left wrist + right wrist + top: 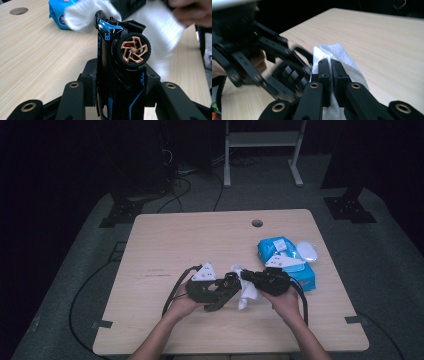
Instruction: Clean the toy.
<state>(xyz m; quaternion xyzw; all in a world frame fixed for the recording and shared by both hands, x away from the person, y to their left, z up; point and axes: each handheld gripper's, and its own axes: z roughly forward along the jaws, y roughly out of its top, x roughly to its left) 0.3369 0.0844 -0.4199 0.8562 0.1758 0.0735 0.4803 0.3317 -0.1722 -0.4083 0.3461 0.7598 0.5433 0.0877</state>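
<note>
A black toy car with blue trim and a copper-spoked wheel stands nose-up between the jaws of my left gripper, which is shut on its body. In the high view my left gripper holds the toy car near the table's front middle. My right gripper is shut on a white wipe, and its jaws press together on the cloth. From above, my right gripper holds the wipe against the car's right side. The wipe drapes behind the car.
A blue wipe pack lies right of the grippers, with a white oval lid beside it. The wooden table has a cable hole at the back. Cables trail from both grippers toward the front edge. A white stand is on the floor beyond.
</note>
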